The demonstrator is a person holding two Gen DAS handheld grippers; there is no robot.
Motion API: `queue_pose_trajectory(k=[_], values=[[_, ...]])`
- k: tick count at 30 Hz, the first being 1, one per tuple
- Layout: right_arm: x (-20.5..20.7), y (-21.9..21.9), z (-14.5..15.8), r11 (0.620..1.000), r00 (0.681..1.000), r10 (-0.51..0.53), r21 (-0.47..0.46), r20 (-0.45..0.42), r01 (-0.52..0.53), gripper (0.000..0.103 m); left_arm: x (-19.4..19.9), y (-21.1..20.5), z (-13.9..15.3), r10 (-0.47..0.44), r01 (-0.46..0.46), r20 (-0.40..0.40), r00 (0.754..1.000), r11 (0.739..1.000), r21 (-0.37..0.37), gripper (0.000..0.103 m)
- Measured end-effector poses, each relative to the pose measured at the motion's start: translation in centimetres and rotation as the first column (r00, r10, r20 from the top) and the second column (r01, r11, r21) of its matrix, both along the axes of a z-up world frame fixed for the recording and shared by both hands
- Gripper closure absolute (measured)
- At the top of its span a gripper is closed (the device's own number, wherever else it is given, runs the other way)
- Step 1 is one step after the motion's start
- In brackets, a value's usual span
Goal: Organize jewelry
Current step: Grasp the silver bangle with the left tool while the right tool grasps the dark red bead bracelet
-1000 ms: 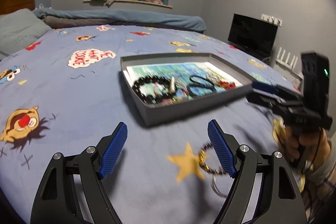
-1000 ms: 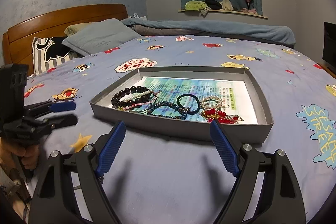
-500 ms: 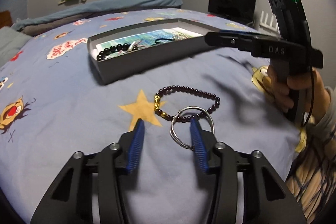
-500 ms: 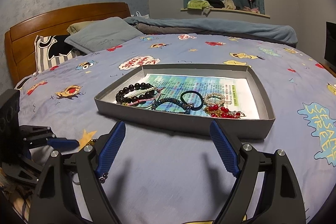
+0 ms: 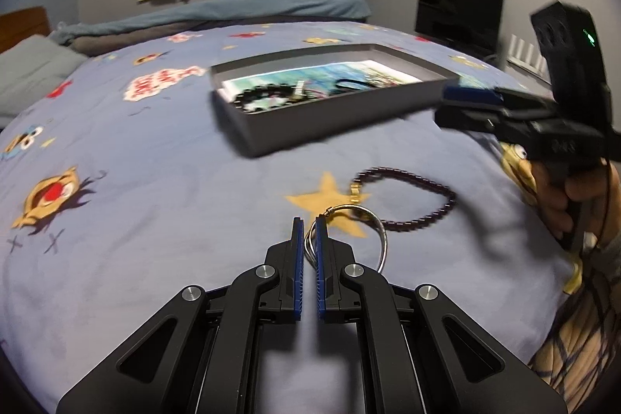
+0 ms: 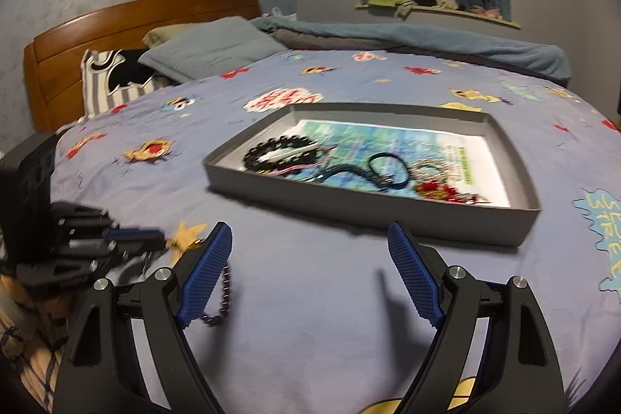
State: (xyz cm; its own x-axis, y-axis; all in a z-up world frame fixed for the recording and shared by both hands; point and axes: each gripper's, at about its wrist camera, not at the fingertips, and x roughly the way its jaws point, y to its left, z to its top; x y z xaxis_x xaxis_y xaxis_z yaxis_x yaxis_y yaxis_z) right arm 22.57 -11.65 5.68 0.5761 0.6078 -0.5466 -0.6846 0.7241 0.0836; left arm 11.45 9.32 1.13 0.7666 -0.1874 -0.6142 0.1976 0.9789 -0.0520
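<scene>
Left gripper (image 5: 306, 222) pinched down on a silver ring (image 5: 368, 220), pads nearly together with the ring's near edge caught between them. Ring lying on the blue sheet (image 5: 155, 220) beside a yellow star print (image 5: 330, 198), overlapping a dark bead bracelet (image 5: 427, 181) (gold clasp at its left end, touching the star). Bracelet flat on the sheet, between the left gripper and the grey tray (image 5: 330, 115).

Right gripper (image 6: 310, 239) spread wide, nothing between the pads, hovering over bare sheet just in front of the tray's near wall (image 6: 368, 208). Held in a hand (image 5: 570, 196) at the right of the left view.

Inside the tray, on a printed paper liner: black bead bracelet (image 6: 279, 150), black cord loop (image 6: 388, 165), red beads (image 6: 438, 191), other strands too blurred to sort out.
</scene>
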Motion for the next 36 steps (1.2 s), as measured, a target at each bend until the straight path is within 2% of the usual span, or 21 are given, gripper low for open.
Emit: queue_pose_trajectory(k=[4,9,11,13,16,18,20,23,26,28,30,33,35,36], values=[[-0.8,1.6,-0.4,0.998,0.999,0.053,-0.038,-0.008,-0.053,0.022,-0.2,1.1,0.3,0.033,-0.033,0.008,0.999,0.999,-0.009,0.097],[-1.9,3.2,-1.1,0.989,0.993,0.121,-0.082,-0.016,-0.122,0.032,-0.5,1.9,0.3,0.053,-0.053,0.008,0.999,0.998,-0.021,0.097],[-2.1,3.8,-1.6,0.985,0.990,0.136,-0.104,-0.032,-0.139,0.044,-0.6,1.9,0.3,0.052,-0.052,0.003,0.999,0.998,-0.021,0.097],[-2.1,4.7,-2.3,0.979,0.989,0.142,-0.142,-0.048,-0.148,0.051,-0.5,1.9,0.2,0.052,-0.052,-0.003,0.999,0.998,-0.018,0.097],[-2.0,5.3,-2.7,0.973,0.989,0.139,-0.178,-0.051,-0.146,0.056,-0.3,1.9,-0.1,0.054,-0.054,-0.019,0.998,0.998,-0.014,0.097],[-1.9,5.3,-2.9,0.973,0.989,0.135,-0.181,-0.057,-0.143,0.064,-0.2,1.7,-0.3,0.058,-0.058,-0.025,0.998,0.998,-0.006,0.096],[-1.9,5.3,-3.0,0.972,0.989,0.137,-0.182,-0.062,-0.146,0.081,-0.1,1.5,-0.4,0.060,-0.060,-0.031,0.998,0.998,0.000,0.096],[-2.0,5.4,-3.1,0.970,0.987,0.148,-0.187,-0.059,-0.157,0.089,0.1,1.6,-0.6,0.061,-0.061,-0.042,0.997,0.998,-0.003,0.095],[-2.2,5.4,-3.0,0.968,0.986,0.159,-0.187,-0.053,-0.166,0.096,0.2,1.7,-0.9,0.048,-0.049,-0.060,0.997,0.999,-0.019,0.089],[-2.2,5.4,-2.9,0.969,0.986,0.161,-0.183,-0.050,-0.167,0.096,0.1,1.9,-0.9,0.028,-0.031,-0.066,0.997,0.998,-0.051,0.079],[-2.2,5.3,-2.8,0.970,0.986,0.162,-0.178,-0.047,-0.168,0.096,0.1,1.8,-1.0,0.011,-0.016,-0.073,0.997,0.998,-0.068,0.072],[-2.4,5.3,-2.6,0.970,0.986,0.163,-0.177,-0.036,-0.167,0.097,0.0,1.2,-1.1,0.007,-0.010,-0.069,0.998,0.999,-0.036,0.073],[-2.4,5.2,-2.5,0.971,0.986,0.161,-0.172,-0.029,-0.164,0.097,-0.1,1.1,-1.0,0.008,-0.009,-0.062,0.998,1.000,-0.029,0.079],[-2.4,5.1,-2.4,0.973,0.987,0.159,-0.166,-0.026,-0.161,0.097,-0.1,1.1,-0.9,0.008,-0.010,-0.058,0.998,1.000,-0.028,0.087]])
